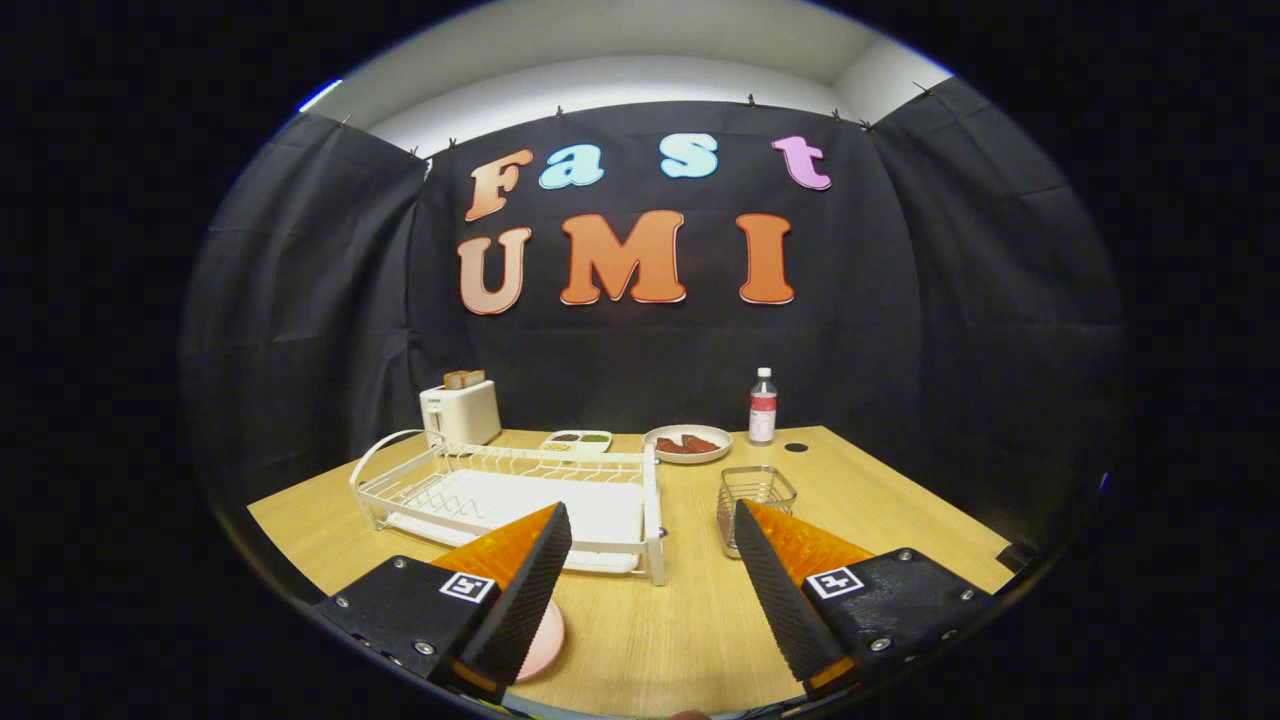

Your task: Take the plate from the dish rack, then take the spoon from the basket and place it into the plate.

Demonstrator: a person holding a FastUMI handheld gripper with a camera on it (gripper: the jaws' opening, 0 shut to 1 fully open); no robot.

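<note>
Hovering gripper (pixel 650 570) above table (pixel 680 620) | jaws spread wide | holding nothing

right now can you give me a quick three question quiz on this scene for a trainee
1. True or false: a plate stands in the dish rack.
2. What lies partly hidden under the left finger of the gripper?
A. pink plate
B. spoon
C. bottle
3. Fill in: the wire basket stands just beyond the ____ finger.

Key
1. False: the rack holds no plate.
2. A: the pink plate lies on the table.
3. right. The jaws are open, with nothing between them.
</note>
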